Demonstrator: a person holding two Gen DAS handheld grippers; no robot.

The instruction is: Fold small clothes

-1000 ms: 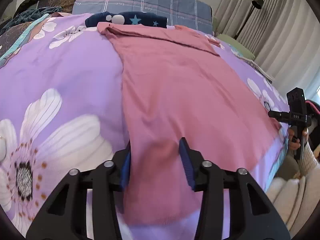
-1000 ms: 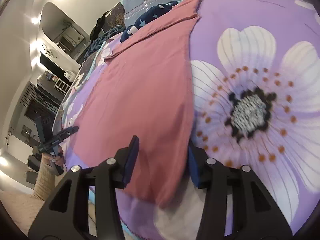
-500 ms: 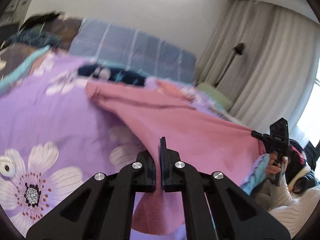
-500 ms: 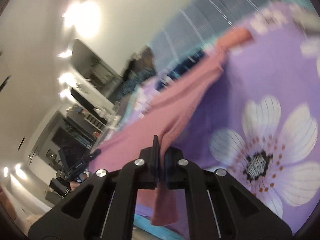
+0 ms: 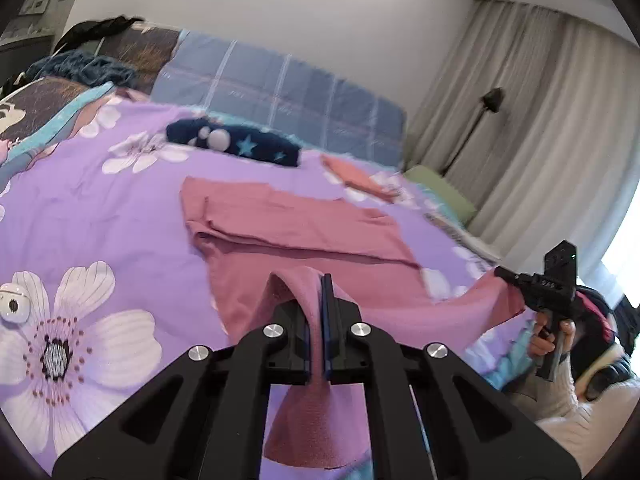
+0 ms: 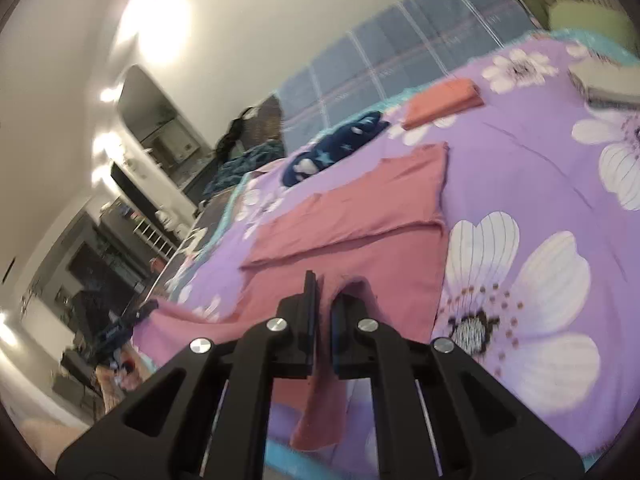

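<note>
Both grippers, open and straddling the near hem one second ago, now stand closed on it, and the hem has risen off the bedspread. Left gripper: fingers pressed together on a pinch of the pink garment, cloth hanging below the jaws. Right gripper: fingers likewise clamped on the hem at the other corner, a tail of fabric drooping beneath. The garment's far portion lies flat on the purple floral bedspread, its top part already doubled over; the near edge sags between the two grips.

Risks, as a judgement:
- Uneven carry forward would lay the hem skewed, causing a crooked fold.
- Slack between the grips may bunch or trap a wrinkle.
- A shallow pinch could slip, dropping one corner.
- Dragging may shift the doubled top part.

Markings: no brand, label or writing is legible in either view.
</note>
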